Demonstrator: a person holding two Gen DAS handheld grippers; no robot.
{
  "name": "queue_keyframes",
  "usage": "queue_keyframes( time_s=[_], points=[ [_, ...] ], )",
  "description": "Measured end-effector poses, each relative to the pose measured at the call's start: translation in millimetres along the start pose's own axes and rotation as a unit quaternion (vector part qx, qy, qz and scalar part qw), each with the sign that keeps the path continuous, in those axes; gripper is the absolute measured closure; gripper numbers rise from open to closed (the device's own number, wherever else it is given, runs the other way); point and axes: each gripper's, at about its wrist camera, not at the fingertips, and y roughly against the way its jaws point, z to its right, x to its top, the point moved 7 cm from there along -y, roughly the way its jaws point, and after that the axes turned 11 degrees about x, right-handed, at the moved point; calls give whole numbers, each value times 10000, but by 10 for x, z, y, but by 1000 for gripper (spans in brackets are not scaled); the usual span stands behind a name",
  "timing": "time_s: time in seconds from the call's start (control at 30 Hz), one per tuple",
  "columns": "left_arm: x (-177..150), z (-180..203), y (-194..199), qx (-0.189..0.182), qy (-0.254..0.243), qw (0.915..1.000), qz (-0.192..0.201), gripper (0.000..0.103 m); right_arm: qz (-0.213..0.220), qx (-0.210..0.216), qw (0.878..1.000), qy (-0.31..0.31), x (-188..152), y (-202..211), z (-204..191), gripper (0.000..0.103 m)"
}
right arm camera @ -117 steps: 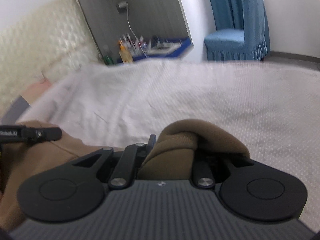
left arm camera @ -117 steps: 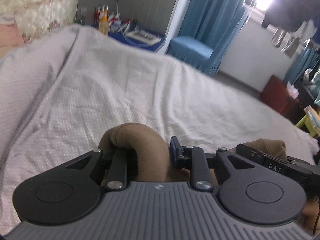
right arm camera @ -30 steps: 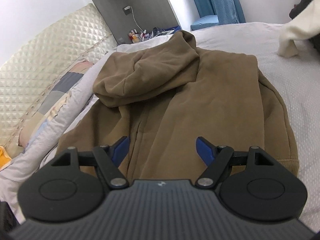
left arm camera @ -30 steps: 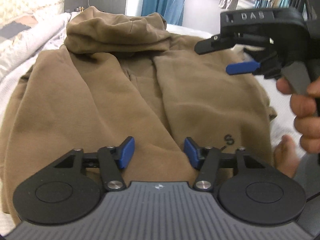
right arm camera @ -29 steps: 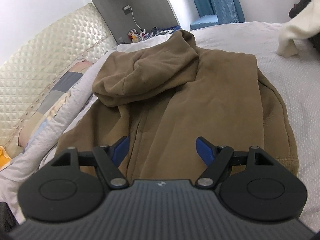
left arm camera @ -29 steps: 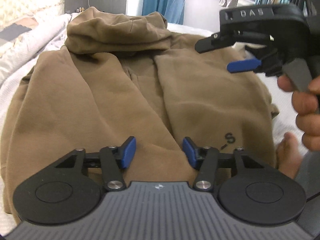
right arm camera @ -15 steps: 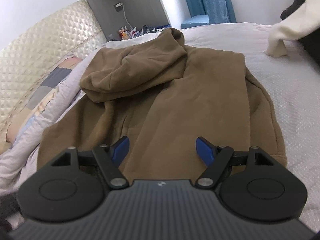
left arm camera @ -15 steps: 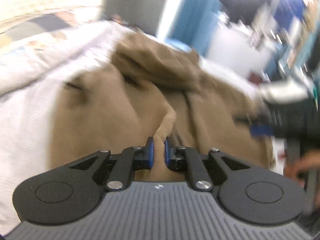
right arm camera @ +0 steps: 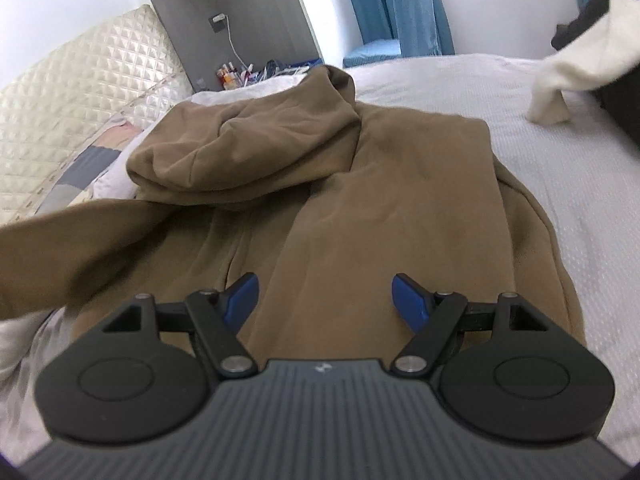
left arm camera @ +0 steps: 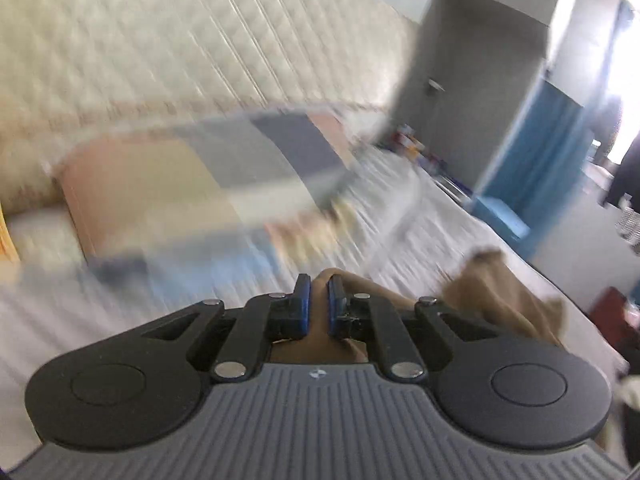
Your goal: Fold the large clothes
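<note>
Left hand-held gripper (left arm camera: 318,294) pinches a thin fold of the brown hoodie (right arm camera: 360,184), which lies on the bed (right arm camera: 580,168) ahead of the wide-open right hand-held gripper (right arm camera: 324,300); the fabric could slip out mid-pull.

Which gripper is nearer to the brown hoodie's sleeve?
Left. The left gripper has its jaws shut on the sleeve. The right gripper hangs open over the hoodie's body, beside that sleeve.

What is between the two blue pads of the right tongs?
Nothing is held there. In the right wrist view the right tongs stand open over the brown hoodie, and only its fabric, lying flat on the bed, shows in the gap.
</note>
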Motion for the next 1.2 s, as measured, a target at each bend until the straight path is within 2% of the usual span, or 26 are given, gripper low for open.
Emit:
queue_keyframes(
  time_s=[0.13, 0.27, 0.4, 0.47, 0.57, 0.7, 0.83, 0.93, 0.97, 1.07, 1.2],
  points=[
    [730, -133, -391, 526, 161, 9978, 363, 93, 200, 91, 9997, 100, 88, -105, -77, 27],
    [1244, -228, -871, 1310, 157, 9880, 804, 93, 237, 179, 9992, 251, 136, -271, -131, 27],
    [1438, -211, -1502, 1920, 36, 9784, 770, 93, 115, 248, 9996, 1, 129, -472, -31, 28],
    [1445, -246, -1826, 2230, -100, 9722, 703, 93, 79, 206, 9997, -79, 141, -565, 10, 28],
    [1310, -370, -2257, 2548, -182, 9661, 380, 93, 63, 254, 9996, -108, 152, -705, -13, 28],
    [1101, -433, -2533, 2501, -287, 9677, 95, 93, -39, 332, 9994, -69, 192, -886, -72, 26],
    [1023, -436, -2493, 2382, -210, 9710, -37, 91, -127, 405, 9990, 124, 179, -980, -110, 26],
    [949, -372, -2332, 2206, -307, 9748, -110, 63, -193, 485, 9985, 145, 156, -987, -108, 28],
    [908, -322, -2248, 2200, -319, 9749, -137, 50, -198, 527, 9983, 151, 151, -964, -111, 28],
    [749, -172, -1927, 1977, -427, 9793, -55, 41, -188, 607, 9979, 157, 151, -878, -114, 27],
    [450, 96, -1459, 1615, -588, 9850, -178, 41, -86, 661, 9976, 208, 157, -710, -124, 27]
  ],
)
